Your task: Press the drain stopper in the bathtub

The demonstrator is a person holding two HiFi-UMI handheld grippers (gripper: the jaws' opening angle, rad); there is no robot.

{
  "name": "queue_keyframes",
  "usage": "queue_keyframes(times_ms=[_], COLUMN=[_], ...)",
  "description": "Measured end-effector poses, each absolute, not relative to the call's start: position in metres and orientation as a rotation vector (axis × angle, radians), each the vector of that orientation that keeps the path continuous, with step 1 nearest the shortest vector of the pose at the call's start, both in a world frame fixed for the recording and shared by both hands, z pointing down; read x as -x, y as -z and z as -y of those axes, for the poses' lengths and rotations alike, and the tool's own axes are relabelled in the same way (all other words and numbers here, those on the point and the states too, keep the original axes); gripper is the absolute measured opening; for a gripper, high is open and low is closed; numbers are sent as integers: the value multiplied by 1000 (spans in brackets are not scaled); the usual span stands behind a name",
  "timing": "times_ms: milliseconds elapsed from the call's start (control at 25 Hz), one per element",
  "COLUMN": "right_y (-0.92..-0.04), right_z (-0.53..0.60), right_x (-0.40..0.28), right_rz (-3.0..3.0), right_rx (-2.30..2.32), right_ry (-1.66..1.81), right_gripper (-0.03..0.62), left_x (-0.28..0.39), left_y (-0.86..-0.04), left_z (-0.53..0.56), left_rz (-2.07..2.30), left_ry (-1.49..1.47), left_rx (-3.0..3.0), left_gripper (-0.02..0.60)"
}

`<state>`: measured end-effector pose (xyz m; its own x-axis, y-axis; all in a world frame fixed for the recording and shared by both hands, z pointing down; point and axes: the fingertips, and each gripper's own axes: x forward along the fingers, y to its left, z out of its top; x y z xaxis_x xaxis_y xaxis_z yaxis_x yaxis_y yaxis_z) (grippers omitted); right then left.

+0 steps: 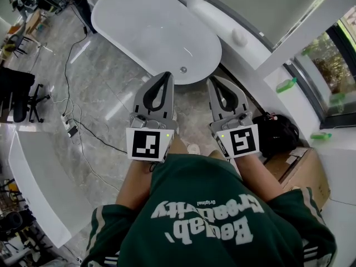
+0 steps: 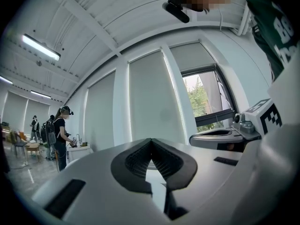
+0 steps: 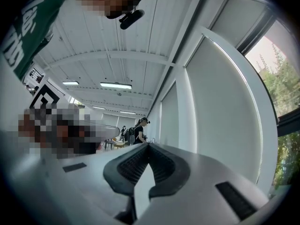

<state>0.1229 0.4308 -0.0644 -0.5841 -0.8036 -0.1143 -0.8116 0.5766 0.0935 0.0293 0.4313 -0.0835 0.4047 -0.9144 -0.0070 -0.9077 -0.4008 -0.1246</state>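
Grey marble floor (image 1: 108, 90) is reflecting daylight. A power strip (image 1: 70, 128) is lying on it, near a black office chair (image 1: 25, 96). Ceiling strip lights (image 2: 41, 47) are glowing. Blinds (image 2: 154, 102) are covering most tall windows (image 2: 206, 100).

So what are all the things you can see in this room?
bathtub: one, white, on the grey floor ahead of the person
drain stopper: one, silvery, in the near end of the tub
green bottles: two, on the white ledge by the window
bag: one, black, on the floor at the right
cardboard box: one, brown, next to the bag
cable: one, black, trailing across the floor at the left
office chair: one, black, far left
sweatshirt: one, green with white letters, on the person
left gripper: one, grey, shut, empty, short of the tub
right gripper: one, grey, shut, empty, beside the left one
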Motion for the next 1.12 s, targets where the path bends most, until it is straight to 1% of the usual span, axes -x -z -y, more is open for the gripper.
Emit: queue_keyframes(times_ms=[240,480,1120], right_y=[68,59,35], right_z=[-405,-359,-196], right_x=[-112,-93,-42], right_rz=[-2744,-2750,-2768], right_rx=[1414,1444,1577], right_ry=[-225,-215,-128], right_gripper=[14,14,14], left_x=[-18,4,57], left_y=[87,78,55], left_z=[-402,-350,-180], left_rz=[-1648,-1652,-1593], left_ry=[75,77,139], left_rx=[2539,2542,2628], left_gripper=[-2,-1,0])
